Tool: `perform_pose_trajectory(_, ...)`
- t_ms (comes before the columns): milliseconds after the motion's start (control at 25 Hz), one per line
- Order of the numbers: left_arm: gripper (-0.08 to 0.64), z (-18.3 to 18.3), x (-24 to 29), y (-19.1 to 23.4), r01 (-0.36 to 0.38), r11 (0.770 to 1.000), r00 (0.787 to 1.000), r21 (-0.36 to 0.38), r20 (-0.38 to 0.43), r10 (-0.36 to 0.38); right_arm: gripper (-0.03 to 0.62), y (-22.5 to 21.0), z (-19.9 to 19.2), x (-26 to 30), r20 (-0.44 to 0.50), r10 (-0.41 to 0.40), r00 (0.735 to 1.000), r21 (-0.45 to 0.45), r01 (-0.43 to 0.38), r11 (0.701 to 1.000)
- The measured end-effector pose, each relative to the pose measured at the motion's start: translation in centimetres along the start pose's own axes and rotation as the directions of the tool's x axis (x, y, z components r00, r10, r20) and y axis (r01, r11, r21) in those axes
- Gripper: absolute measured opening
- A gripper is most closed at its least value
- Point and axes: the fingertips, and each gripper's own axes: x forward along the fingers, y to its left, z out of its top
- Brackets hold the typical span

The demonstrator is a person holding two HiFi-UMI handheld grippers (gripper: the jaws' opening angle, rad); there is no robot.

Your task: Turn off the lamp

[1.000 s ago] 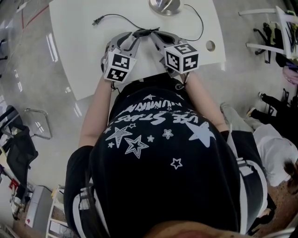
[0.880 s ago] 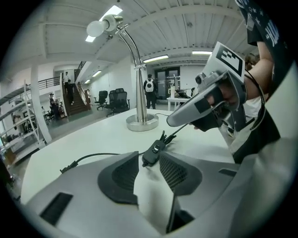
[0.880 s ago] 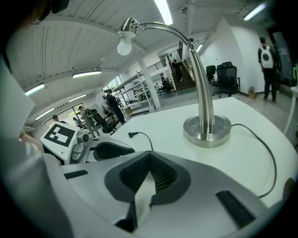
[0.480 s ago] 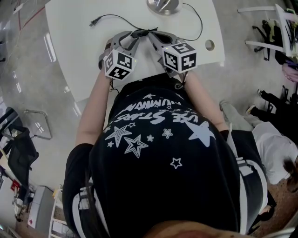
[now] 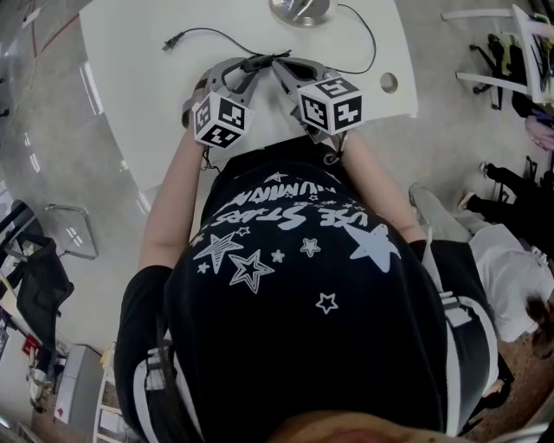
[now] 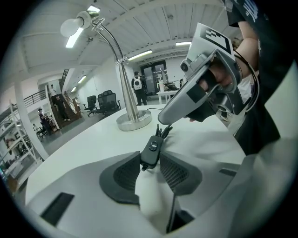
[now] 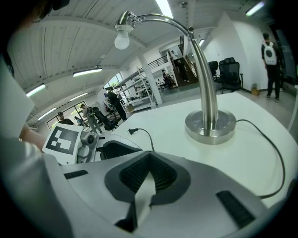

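Two grippers converge on the inline switch (image 6: 152, 148), 7 o'clock of the lamp base (image 5: 299, 9). My left gripper (image 6: 150, 163), jaws just opening, stands wide around it; right gripper (image 7: 149, 157) sits closed. Light, slick, rigid plastic, I judge: I'd pinch its long sides.

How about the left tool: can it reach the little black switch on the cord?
Probably yes. The switch already sits between the jaws of the left tool, which have just been opening, and nothing blocks it.
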Motion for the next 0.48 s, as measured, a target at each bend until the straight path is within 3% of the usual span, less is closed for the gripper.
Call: perform_pose_trajectory(480,0.133,-0.2,-0.1,-0.1,0.029,0.999,1.000,-0.030,-0.011,-0.029,0.006,1.1,-0.6,3.0,-0.076,0.066,0.995,-0.046,-0.069,0.997)
